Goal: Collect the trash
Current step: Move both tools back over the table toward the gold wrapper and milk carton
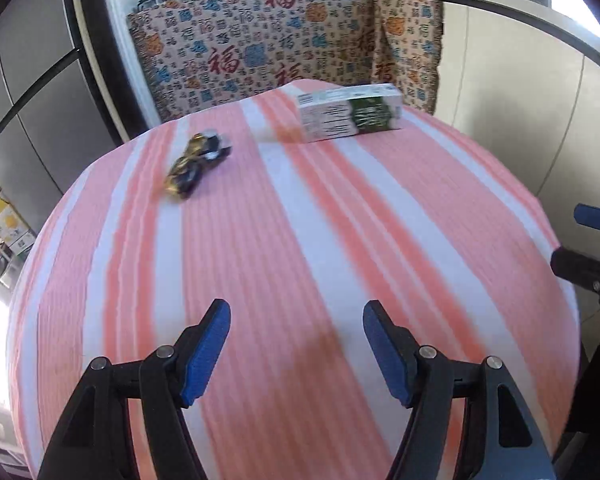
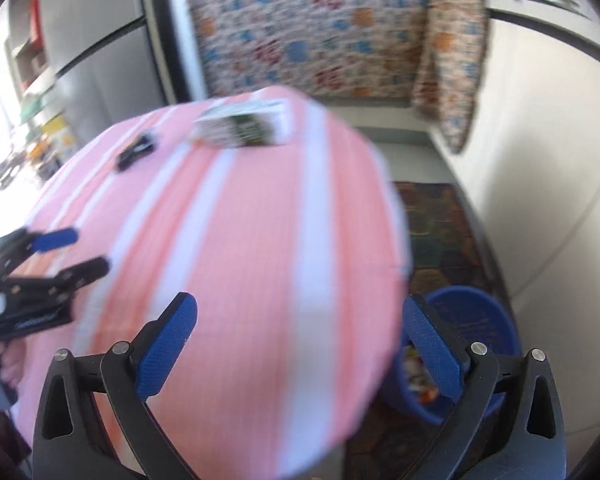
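The table [image 1: 300, 240] has a pink and white striped cloth, and most of it is bare in front of both tools. The left gripper [image 1: 296, 328] points down at the cloth with its blue fingers apart and nothing between them. Far ahead of it, a bit to the left, lies a dark, shiny wrapper [image 1: 196, 164]. Far ahead to the right lies a white and green box [image 1: 350, 114], close to the far edge. The right gripper [image 2: 300, 332] hangs over the table's right edge, wide open and empty. Just past its right finger, down on the floor, stands a blue bin [image 2: 476, 320] with some trash in it. A patterned rug [image 2: 436, 224] lies beyond the bin.
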A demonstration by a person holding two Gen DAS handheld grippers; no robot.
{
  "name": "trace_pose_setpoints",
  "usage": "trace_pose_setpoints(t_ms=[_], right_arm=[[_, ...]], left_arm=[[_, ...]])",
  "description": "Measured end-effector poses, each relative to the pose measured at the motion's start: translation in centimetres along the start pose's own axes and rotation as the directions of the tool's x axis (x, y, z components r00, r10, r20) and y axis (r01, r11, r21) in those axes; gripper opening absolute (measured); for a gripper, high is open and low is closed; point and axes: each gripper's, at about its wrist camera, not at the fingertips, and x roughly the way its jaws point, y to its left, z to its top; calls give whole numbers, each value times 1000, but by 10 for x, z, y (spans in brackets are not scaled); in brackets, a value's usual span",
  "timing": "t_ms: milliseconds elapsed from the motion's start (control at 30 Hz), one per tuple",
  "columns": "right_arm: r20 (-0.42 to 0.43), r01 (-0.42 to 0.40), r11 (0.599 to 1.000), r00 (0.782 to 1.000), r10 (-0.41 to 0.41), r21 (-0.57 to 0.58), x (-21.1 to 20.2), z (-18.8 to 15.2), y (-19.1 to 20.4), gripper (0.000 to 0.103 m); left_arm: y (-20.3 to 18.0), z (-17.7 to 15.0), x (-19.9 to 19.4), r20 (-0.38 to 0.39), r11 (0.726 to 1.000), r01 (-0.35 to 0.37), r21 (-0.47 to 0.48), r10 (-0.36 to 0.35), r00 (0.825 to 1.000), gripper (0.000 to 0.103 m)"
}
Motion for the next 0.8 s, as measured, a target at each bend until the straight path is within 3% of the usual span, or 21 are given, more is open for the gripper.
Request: trace_pose_setpoints(t_ms=[100,233,800], right_arm=[[-22,5,999,1000,-6,-49,30,13,30,102],[-44,25,996,999,-29,-82,61,20,45,102],[-44,23,996,999,-27,-87,72,10,56,102]], left_arm=[[37,0,16,-16,999,-22,-24,21,1000,72],[63,-8,20,-10,992,55,-113,-56,998,80],[60,-8,21,-11,993,56,-108,-58,998,82]])
